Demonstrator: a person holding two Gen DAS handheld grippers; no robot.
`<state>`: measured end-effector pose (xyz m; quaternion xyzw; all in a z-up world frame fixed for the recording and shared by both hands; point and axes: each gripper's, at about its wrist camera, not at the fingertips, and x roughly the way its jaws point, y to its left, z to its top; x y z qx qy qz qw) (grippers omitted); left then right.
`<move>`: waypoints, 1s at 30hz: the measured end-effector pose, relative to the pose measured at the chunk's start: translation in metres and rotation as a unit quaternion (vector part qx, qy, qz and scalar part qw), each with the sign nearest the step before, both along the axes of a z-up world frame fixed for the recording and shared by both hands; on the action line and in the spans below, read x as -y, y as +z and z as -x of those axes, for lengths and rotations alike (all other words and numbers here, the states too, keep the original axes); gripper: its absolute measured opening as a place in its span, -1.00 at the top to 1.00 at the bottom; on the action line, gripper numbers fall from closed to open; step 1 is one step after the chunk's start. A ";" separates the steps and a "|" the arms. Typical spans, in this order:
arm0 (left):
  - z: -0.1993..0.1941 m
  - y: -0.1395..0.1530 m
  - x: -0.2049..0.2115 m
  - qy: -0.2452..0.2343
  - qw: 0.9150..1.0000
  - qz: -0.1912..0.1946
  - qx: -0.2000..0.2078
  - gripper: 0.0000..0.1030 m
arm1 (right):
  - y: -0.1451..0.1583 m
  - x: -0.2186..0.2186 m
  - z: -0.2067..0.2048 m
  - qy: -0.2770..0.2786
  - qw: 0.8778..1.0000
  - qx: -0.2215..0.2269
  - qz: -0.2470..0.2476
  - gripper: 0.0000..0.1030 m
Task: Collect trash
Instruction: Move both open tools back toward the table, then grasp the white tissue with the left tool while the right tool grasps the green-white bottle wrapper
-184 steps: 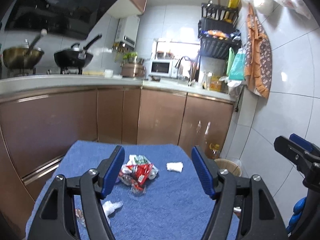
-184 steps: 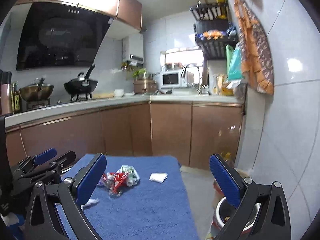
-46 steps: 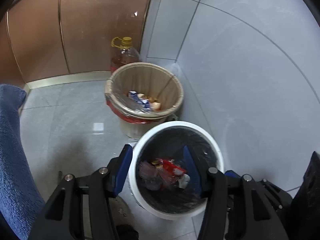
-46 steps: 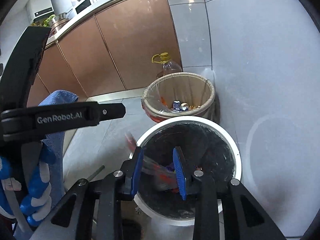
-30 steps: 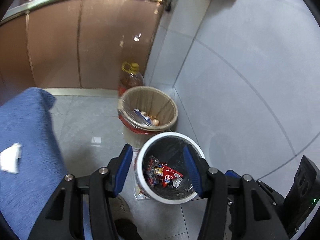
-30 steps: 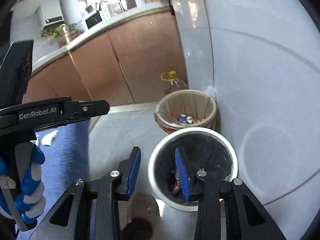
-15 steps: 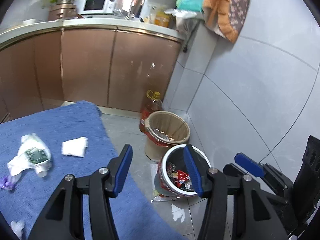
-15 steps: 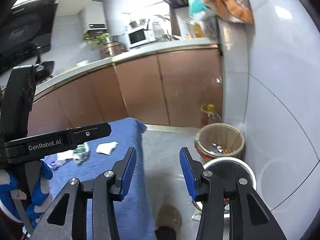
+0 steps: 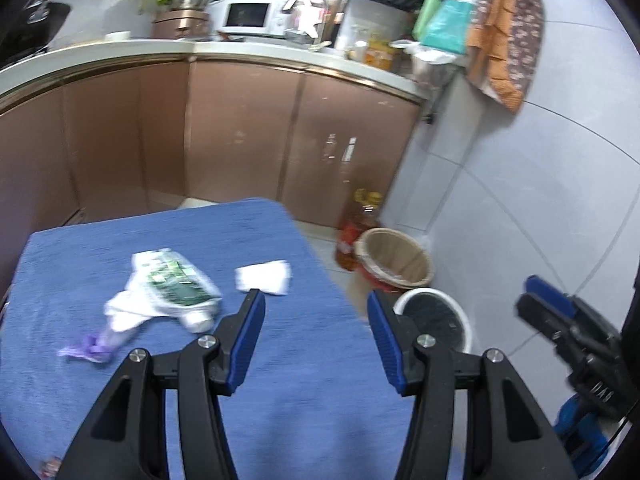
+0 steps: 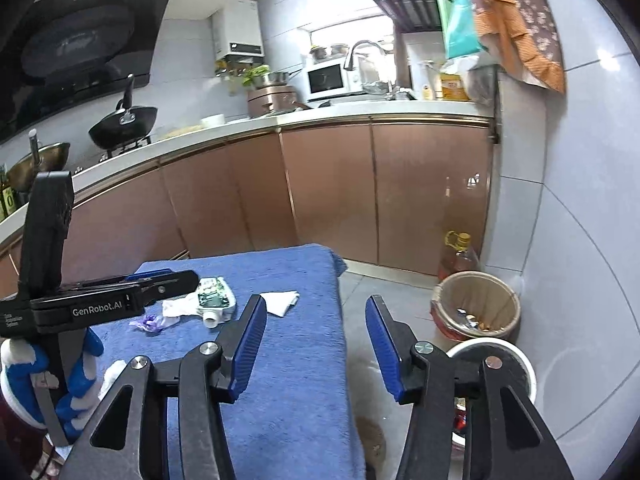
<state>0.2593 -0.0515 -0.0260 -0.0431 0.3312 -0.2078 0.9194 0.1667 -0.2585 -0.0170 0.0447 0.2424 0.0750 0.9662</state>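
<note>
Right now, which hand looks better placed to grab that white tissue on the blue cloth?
Left, probably. The left tongs are open and empty just before the tissue; the right tongs, empty and opening, sit off the cloth's edge.

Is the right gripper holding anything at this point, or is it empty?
Empty. The right gripper has its blue jaws apart and opening, with only the blue cloth and floor showing between them.

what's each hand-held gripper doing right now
left hand-held gripper: open, holding nothing
right hand-held gripper: jaws opening, nothing between them
</note>
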 end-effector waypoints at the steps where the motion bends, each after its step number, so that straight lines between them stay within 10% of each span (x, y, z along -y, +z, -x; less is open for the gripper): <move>1: -0.005 -0.003 -0.011 0.010 1.000 -0.002 -0.003 0.01 | -0.002 -0.002 -0.003 0.003 1.000 -0.003 0.000 0.03; 12: -0.078 -0.058 -0.123 0.099 0.992 -0.029 -0.067 0.01 | -0.048 -0.048 -0.077 0.065 0.996 -0.055 0.001 -0.02; 30: -0.171 -0.133 -0.138 0.046 0.979 -0.081 -0.183 0.01 | -0.116 -0.167 -0.193 0.206 0.968 -0.135 0.055 -0.59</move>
